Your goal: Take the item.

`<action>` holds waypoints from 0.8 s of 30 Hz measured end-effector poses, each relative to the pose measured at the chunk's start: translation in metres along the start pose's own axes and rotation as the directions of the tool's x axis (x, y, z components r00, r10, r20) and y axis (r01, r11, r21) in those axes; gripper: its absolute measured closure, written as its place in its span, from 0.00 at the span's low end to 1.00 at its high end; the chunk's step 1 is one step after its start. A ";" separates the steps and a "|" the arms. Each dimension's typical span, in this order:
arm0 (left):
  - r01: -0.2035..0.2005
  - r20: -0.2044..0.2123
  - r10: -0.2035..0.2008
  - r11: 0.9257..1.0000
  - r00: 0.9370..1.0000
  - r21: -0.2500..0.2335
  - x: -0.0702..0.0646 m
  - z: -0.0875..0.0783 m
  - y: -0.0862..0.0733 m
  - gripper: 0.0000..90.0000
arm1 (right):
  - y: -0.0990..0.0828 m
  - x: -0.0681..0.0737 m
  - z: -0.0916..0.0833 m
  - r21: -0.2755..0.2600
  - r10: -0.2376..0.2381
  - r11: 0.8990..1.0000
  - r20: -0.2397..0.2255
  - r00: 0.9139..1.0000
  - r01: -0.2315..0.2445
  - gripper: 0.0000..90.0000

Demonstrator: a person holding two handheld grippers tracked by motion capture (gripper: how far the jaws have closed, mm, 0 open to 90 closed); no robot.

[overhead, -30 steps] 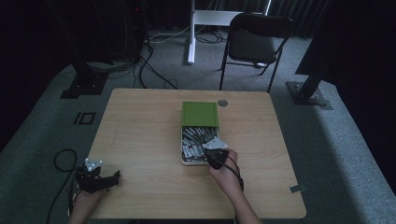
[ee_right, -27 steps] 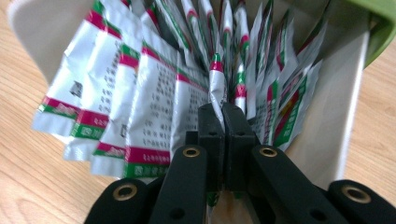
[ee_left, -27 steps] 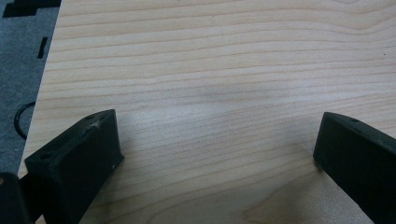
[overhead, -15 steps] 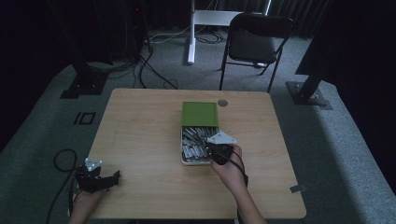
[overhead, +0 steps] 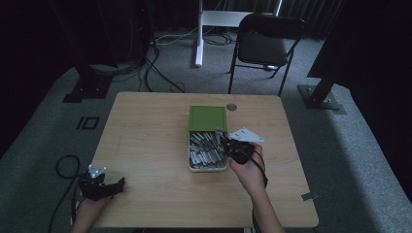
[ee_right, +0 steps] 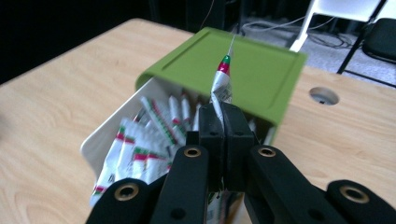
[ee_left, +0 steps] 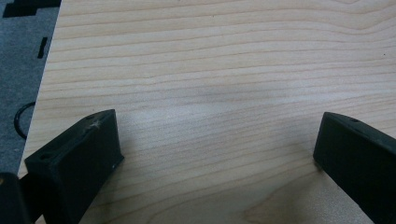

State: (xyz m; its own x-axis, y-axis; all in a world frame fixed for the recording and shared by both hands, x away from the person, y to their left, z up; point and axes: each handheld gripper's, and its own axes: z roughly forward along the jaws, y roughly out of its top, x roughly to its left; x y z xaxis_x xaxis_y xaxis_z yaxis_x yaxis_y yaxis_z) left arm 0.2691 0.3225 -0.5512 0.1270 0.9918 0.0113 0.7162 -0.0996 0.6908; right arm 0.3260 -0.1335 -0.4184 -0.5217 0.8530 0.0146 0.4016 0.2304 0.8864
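Pale wooden surface point(overhead: 145, 136) under dim light: the right tool point(ee_right: 223, 116) has its jaws pressed together on a thin sachet point(ee_right: 221, 84), whose long axis points up past the green lid point(ee_right: 252, 70) of the white box point(overhead: 208, 167) of sachets at mid-surface. Bare wood lies all round. At the near left edge, the left tool point(overhead: 99, 183) is spread over bare wood.
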 end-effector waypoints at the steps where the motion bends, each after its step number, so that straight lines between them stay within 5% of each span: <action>1: 0.000 0.000 0.000 1.000 1.000 0.000 0.000 0.000 0.000 0.02 | 0.001 -0.003 -0.002 -0.010 0.010 1.000 0.007 1.000 -0.010 0.99; 11: 0.000 0.000 0.000 1.000 1.000 0.000 0.000 0.000 0.000 0.02 | 0.005 -0.039 -0.015 -0.048 0.050 0.998 0.106 0.993 -0.046 0.99; 24: 0.000 0.000 0.000 1.000 1.000 0.000 0.000 0.000 0.000 0.02 | -0.024 -0.069 0.006 -0.015 0.099 0.995 0.152 0.983 -0.098 0.99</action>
State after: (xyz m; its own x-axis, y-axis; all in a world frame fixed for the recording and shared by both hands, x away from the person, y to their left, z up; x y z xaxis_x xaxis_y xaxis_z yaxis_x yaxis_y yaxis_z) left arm 0.2691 0.3225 -0.5512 0.1272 0.9918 0.0113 0.7163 -0.0997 0.6906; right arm 0.3572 -0.1950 -0.4437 -0.3587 0.9329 0.0315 0.4390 0.1388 0.8877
